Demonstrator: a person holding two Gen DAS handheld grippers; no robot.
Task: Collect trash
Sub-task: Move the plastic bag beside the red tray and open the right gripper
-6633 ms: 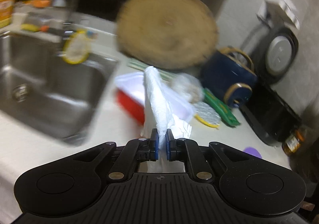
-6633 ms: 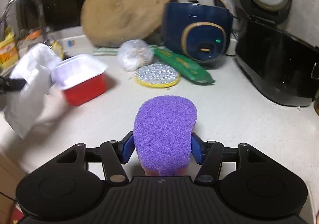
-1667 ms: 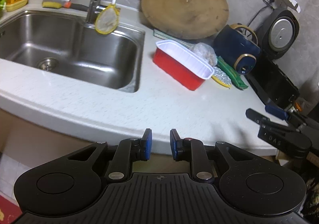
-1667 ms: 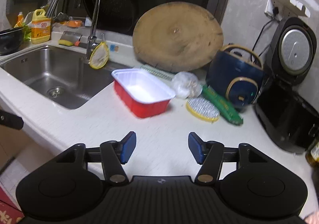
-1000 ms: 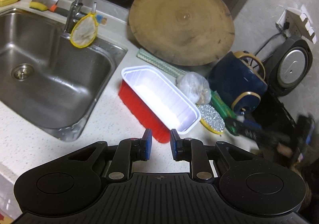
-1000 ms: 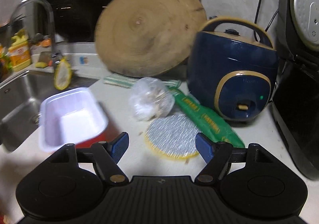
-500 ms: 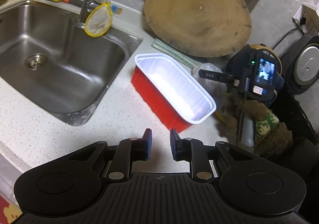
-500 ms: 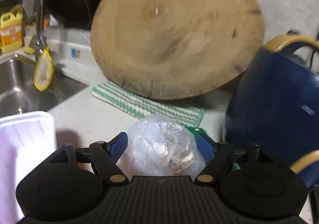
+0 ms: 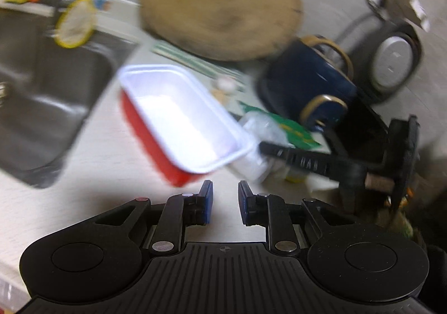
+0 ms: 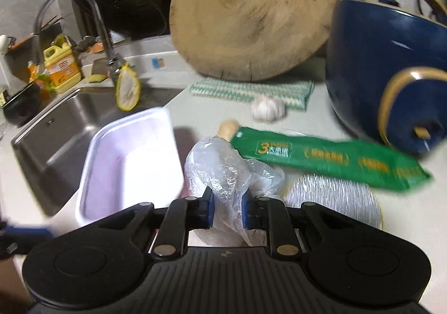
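Observation:
My right gripper (image 10: pixel 227 209) is shut on a crumpled clear plastic bag (image 10: pixel 226 171) and holds it just right of the red tray with a white inside (image 10: pixel 128 163). In the left wrist view the bag (image 9: pixel 261 143) and the right gripper (image 9: pixel 282 150) show beside the tray (image 9: pixel 178 124). My left gripper (image 9: pixel 225 206) is open and empty, hovering over the counter just in front of the tray. A green packet (image 10: pixel 329 160) and a round foil lid with a yellow rim (image 10: pixel 332 202) lie to the right of the bag.
A steel sink (image 10: pixel 64 129) lies left of the tray. A round wooden board (image 10: pixel 251 12) leans at the back over a striped cloth (image 10: pixel 251 90). A garlic bulb (image 10: pixel 268 111) sits near it. A blue cooker (image 10: pixel 391 68) stands right.
My right gripper closed on the plastic bag and pulled it back toward me, uncovering a garlic bulb. My left gripper moved closer to the tray and stays open.

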